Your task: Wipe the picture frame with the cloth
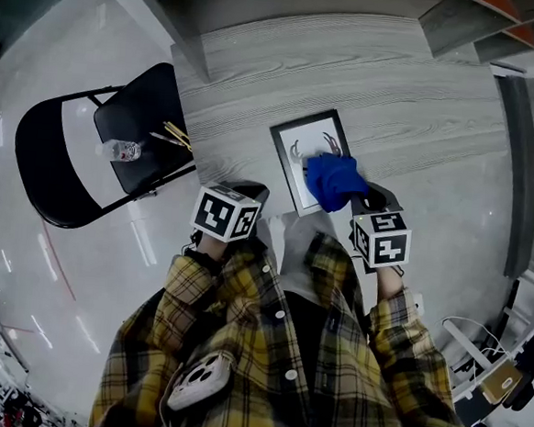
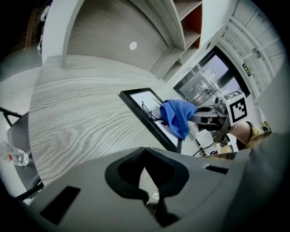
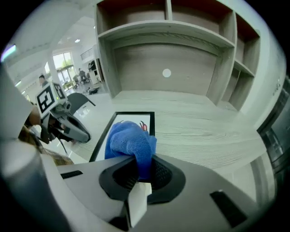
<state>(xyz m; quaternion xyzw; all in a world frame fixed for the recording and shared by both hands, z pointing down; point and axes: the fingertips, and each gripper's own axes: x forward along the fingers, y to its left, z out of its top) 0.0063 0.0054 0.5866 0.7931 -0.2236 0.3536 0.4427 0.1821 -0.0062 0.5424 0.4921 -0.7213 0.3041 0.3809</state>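
Note:
A black picture frame [image 1: 303, 135] with a white print lies flat on the grey wooden table [image 1: 413, 109], near its front edge. My right gripper [image 1: 355, 201] is shut on a blue cloth [image 1: 332, 179], which bunches over the frame's lower right part. In the right gripper view the cloth [image 3: 130, 141] covers the near part of the frame [image 3: 133, 114]. My left gripper [image 1: 250, 194] is shut with nothing in it, over the table's front edge left of the frame. From the left gripper view the frame [image 2: 144, 113] and the cloth [image 2: 177, 115] lie ahead on the right.
A black folding chair [image 1: 130, 142] stands left of the table with a plastic bottle [image 1: 122, 150] and sticks on its seat. Shelving [image 3: 167, 31] rises behind the table. White racks and cables [image 1: 490, 364] are at the right.

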